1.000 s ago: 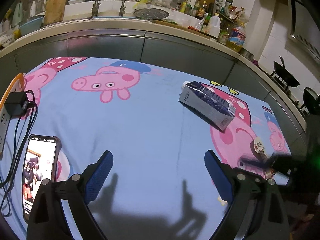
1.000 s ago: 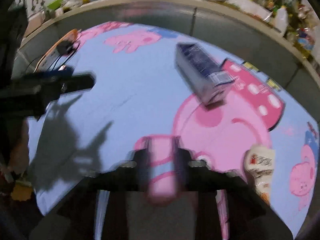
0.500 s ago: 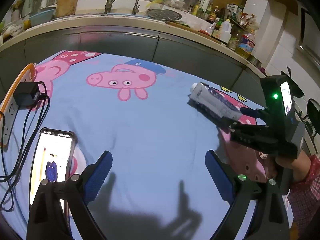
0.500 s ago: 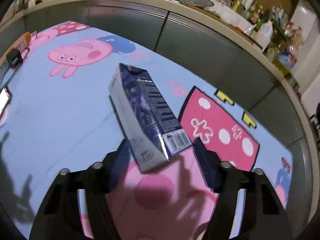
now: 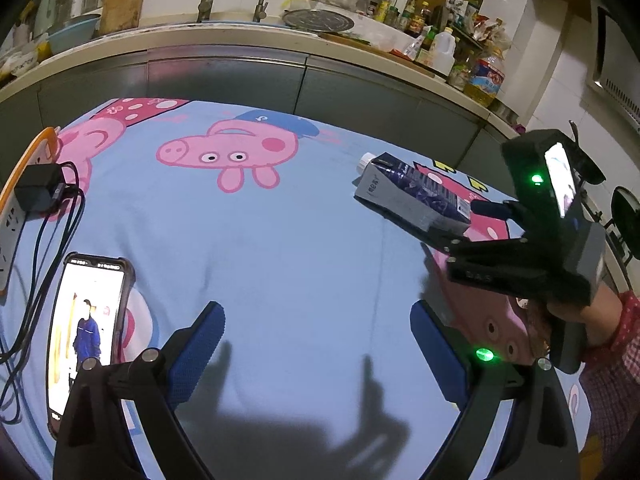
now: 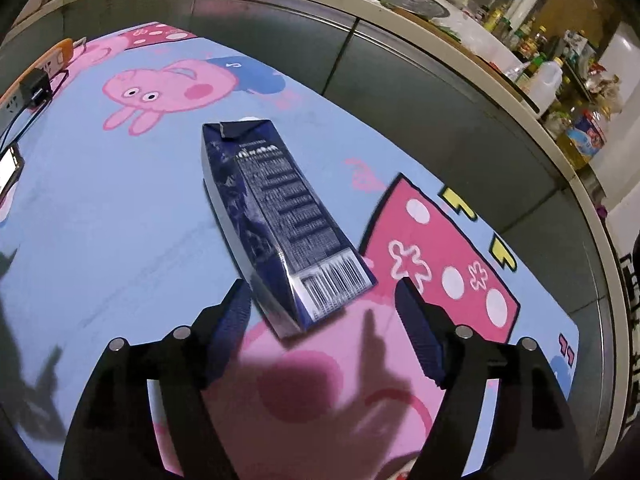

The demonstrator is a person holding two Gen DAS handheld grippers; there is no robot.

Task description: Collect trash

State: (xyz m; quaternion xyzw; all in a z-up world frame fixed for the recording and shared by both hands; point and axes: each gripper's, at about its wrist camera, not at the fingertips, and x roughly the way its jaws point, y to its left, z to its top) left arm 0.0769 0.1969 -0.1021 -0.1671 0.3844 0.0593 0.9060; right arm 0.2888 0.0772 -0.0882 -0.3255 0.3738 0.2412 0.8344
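Note:
A dark blue and grey drink carton [image 6: 276,220] lies on its side on the blue cartoon-pig tablecloth [image 6: 120,208], its barcode end toward me. It also shows in the left wrist view [image 5: 412,196]. My right gripper [image 6: 324,320] is open, its fingers on either side of the carton's near end, not pressing it. It shows in the left wrist view [image 5: 472,220] at the right. My left gripper [image 5: 316,344] is open and empty above the cloth's near middle.
A lit phone [image 5: 86,324] lies at the near left. A power strip with a charger and cables [image 5: 28,204] sits at the left edge. A grey cabinet front [image 5: 240,76] and a cluttered counter with bottles [image 5: 440,48] run behind the table.
My right gripper swung from the near right of the cloth up to the carton and now straddles its end, jaws opened wide. My left gripper stayed open and shifted only slightly.

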